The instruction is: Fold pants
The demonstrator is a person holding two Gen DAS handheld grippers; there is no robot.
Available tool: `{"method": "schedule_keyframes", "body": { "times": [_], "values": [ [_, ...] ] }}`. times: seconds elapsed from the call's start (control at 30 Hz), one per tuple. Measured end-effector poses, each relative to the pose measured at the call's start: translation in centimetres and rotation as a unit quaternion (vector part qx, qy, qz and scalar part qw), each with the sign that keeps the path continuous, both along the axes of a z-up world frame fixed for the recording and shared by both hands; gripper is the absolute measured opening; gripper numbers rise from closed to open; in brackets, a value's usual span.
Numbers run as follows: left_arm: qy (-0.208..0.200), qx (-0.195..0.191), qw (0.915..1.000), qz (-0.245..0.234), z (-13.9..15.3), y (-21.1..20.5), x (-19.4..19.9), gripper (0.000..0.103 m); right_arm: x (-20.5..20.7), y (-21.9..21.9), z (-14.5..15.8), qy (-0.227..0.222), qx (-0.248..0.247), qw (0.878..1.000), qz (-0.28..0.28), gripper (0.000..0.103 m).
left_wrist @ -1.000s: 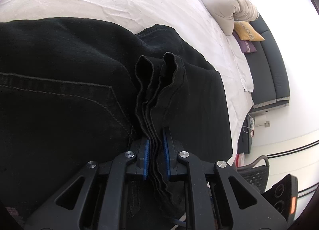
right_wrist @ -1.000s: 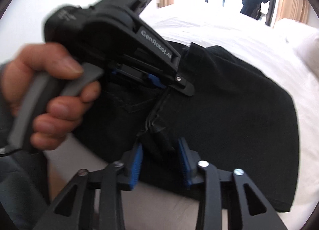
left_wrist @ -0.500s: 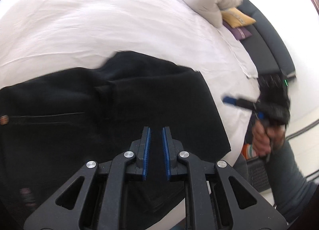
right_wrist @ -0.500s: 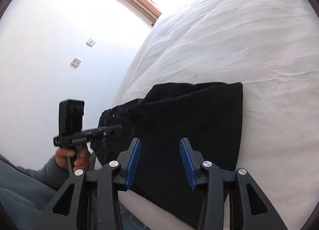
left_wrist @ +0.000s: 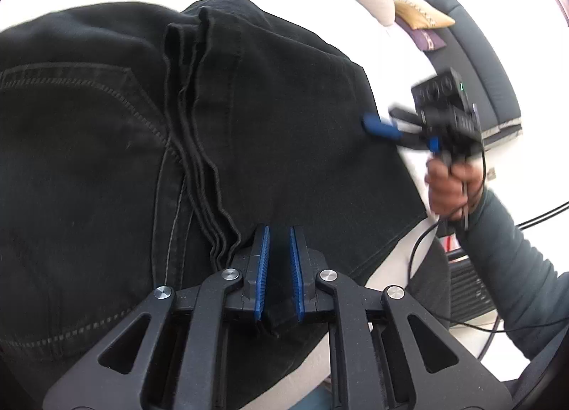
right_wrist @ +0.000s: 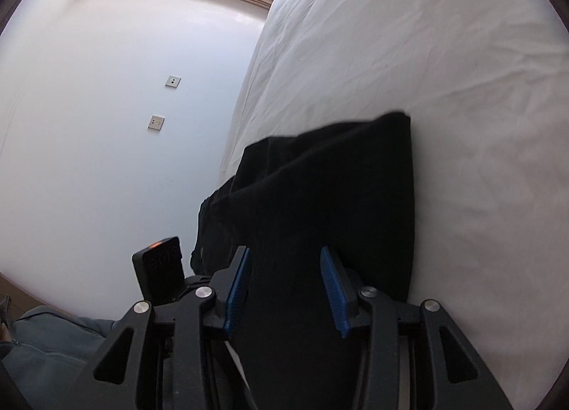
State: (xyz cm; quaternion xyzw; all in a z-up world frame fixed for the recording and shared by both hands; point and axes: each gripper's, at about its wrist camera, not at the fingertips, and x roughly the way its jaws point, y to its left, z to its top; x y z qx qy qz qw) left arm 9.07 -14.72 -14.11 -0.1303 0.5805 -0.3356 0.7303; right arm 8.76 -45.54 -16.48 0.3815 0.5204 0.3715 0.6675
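Right wrist: pants (right_wrist: 330, 203) between spread fingers (right_wrist: 237, 294).

Both wrist views close over shared pants (left_wrist: 284, 118)

Pants (left_wrist: 284, 132): matt black denim w/ stitched seams. Bed sheet (right_wrist: 426, 65): white cloth, lightly creased. Gripper pads (right_wrist: 334, 292): ribbed blue.

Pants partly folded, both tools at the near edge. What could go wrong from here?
1. The black denim pants show fanned, uneven layered edges; a pinch by the left tool there may miss some layers.
2. The open right tool straddles a thick fold near the edge of the white-sheeted bed; pulling could drag the pants off.
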Motion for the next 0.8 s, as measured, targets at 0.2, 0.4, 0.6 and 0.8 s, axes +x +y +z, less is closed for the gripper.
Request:
{"method": "schedule_keyframes", "body": {
  "times": [0.2, 0.4, 0.6, 0.8],
  "values": [
    [-0.003, -0.011, 0.9999, 0.006, 0.2, 0.4, -0.5, 0.011, -6.7, 1.8, 0.7, 0.026, -0.018, 0.999, 0.035, 0.045],
    [-0.013, -0.023, 0.9995, 0.019, 1.3, 2.2, -2.0, 0.012, -12.1, 4.7, 3.4, 0.026, -0.073, 0.995, 0.062, 0.052],
    [-0.032, -0.019, 0.9961, 0.08, 4.2, 8.4, -5.3, 0.012, -10.3, 10.2, 9.8, -0.073, -0.052, 0.995, 0.049, 0.052],
    [-0.013, -0.029, 0.9774, 0.209, 4.6, 16.1, -8.9, 0.012, -3.2, 18.6, 10.7, -0.104, -0.03, 0.992, 0.059, 0.052]
  ]
}}
